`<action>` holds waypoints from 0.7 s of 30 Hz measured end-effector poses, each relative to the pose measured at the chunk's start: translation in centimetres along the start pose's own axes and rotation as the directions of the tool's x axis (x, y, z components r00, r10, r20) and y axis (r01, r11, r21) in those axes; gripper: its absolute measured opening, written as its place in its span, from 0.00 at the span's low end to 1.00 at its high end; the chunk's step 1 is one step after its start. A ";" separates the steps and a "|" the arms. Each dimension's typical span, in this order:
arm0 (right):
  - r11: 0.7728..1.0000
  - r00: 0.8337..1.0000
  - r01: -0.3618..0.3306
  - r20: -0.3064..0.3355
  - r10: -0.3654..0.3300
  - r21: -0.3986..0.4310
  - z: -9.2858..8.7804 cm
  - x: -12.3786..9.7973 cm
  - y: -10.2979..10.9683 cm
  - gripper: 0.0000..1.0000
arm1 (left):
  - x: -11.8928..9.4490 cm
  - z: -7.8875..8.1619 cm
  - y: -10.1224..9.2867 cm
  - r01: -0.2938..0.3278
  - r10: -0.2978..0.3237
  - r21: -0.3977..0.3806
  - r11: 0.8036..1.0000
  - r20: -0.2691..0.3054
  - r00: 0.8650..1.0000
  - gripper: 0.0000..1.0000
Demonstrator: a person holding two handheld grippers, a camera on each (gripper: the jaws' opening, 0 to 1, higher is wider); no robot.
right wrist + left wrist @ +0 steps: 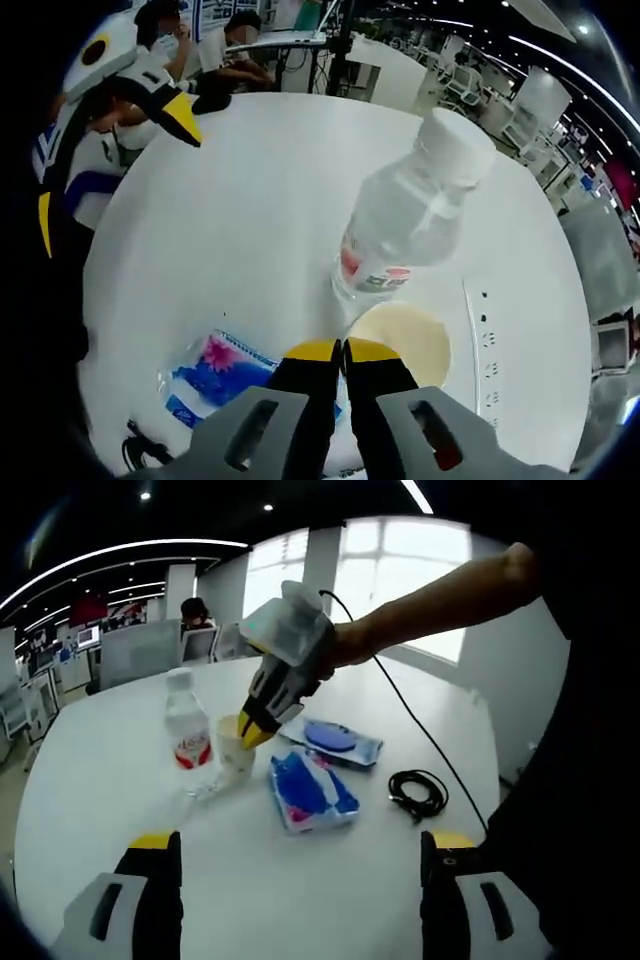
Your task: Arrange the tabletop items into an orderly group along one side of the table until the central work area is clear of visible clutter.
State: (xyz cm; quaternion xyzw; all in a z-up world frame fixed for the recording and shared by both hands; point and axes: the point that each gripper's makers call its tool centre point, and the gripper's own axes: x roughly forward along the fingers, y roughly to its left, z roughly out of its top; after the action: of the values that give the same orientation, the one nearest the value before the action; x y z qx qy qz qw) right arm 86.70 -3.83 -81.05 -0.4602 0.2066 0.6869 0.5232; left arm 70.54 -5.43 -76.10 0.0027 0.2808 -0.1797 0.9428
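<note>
Spreading under office ceiling lights, the round white table (120,780) holds clutter. Right gripper (343,350) sits clenched empty above the paper cup (235,748); the bottle (187,723) stands at its nine o'clock. Left gripper (300,842) is released

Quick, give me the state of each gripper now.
Left gripper: open, holding nothing.
Right gripper: shut at the paper cup rim; whether it grips the rim cannot be told.

the right gripper (256,730) pinches the paper cup (235,748) rim beside a water bottle (187,725) on the white table (100,770).
</note>
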 end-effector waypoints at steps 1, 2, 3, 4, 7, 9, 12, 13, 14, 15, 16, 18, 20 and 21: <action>1.000 1.000 -0.001 0.003 0.001 -0.001 0.0 0.1 -0.1 0.00 | 0.0 -0.1 -0.1 0.001 -0.001 0.000 1.000 -0.002 1.000 0.99; 1.000 1.000 -0.003 0.013 0.003 -0.008 0.3 0.2 0.0 0.00 | 0.0 -0.1 -0.1 0.002 -0.002 -0.001 1.000 -0.004 1.000 0.98; 1.000 1.000 -0.004 0.013 0.004 -0.013 0.3 0.2 0.1 0.00 | 0.0 -0.1 -0.2 0.002 -0.002 -0.001 1.000 -0.004 1.000 0.98; 1.000 1.000 -0.005 0.012 0.005 -0.015 0.4 0.2 0.1 0.00 | 0.0 -0.1 -0.2 0.002 -0.002 -0.002 1.000 -0.004 1.000 0.98; 1.000 1.000 -0.008 0.013 0.009 -0.029 0.4 0.6 0.0 0.00 | 0.0 -0.3 -0.2 0.003 -0.003 -0.006 1.000 -0.009 1.000 0.98; 0.999 1.000 -0.012 0.011 0.012 -0.036 0.5 0.7 0.2 0.00 | 0.0 -0.3 -0.3 0.004 -0.004 -0.006 1.000 -0.011 1.000 0.98; 0.999 1.000 -0.014 0.007 0.015 -0.034 0.3 0.7 0.2 0.00 | 0.0 -0.3 -0.3 0.001 -0.001 -0.009 1.000 -0.007 1.000 0.98; 1.000 1.000 -0.015 0.008 0.015 -0.026 0.3 0.7 0.3 0.00 | 0.0 -0.3 -0.2 -0.001 0.001 -0.011 1.000 -0.006 1.000 0.98; 1.000 1.000 -0.014 0.008 0.015 -0.026 0.3 0.8 0.2 0.00 | 0.0 -0.3 -0.2 -0.001 0.001 -0.011 1.000 -0.006 1.000 0.98; 1.000 1.000 -0.016 0.007 0.016 -0.021 0.2 0.8 0.2 0.00 | 0.0 -0.3 -0.2 0.000 0.000 -0.011 1.000 -0.005 1.000 0.98; 1.000 1.000 -0.018 0.006 0.018 -0.021 0.2 0.8 0.3 0.01 | 0.0 -0.3 -0.2 0.000 0.000 -0.011 1.000 -0.006 1.000 0.98; 1.000 1.000 -0.017 0.003 0.017 -0.024 0.1 0.8 0.4 0.01 | 0.0 -0.4 -0.2 0.001 -0.001 -0.011 1.000 -0.008 1.000 0.98; 1.000 1.000 -0.014 0.001 0.014 -0.022 0.0 0.8 0.3 0.01 | -0.1 -0.5 -0.2 0.001 -0.001 -0.011 1.000 -0.009 1.000 0.98; 1.000 1.000 -0.013 0.000 0.013 -0.019 0.0 0.7 0.3 0.02 | -0.1 -0.5 -0.2 0.001 -0.002 -0.012 1.000 -0.008 1.000 0.98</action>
State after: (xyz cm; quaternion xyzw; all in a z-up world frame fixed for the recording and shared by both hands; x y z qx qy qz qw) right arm 86.40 -3.55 -81.73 -0.4636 0.2030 0.6921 0.5146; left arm 70.15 -5.52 -76.50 -0.0025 0.2857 -0.1787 0.9415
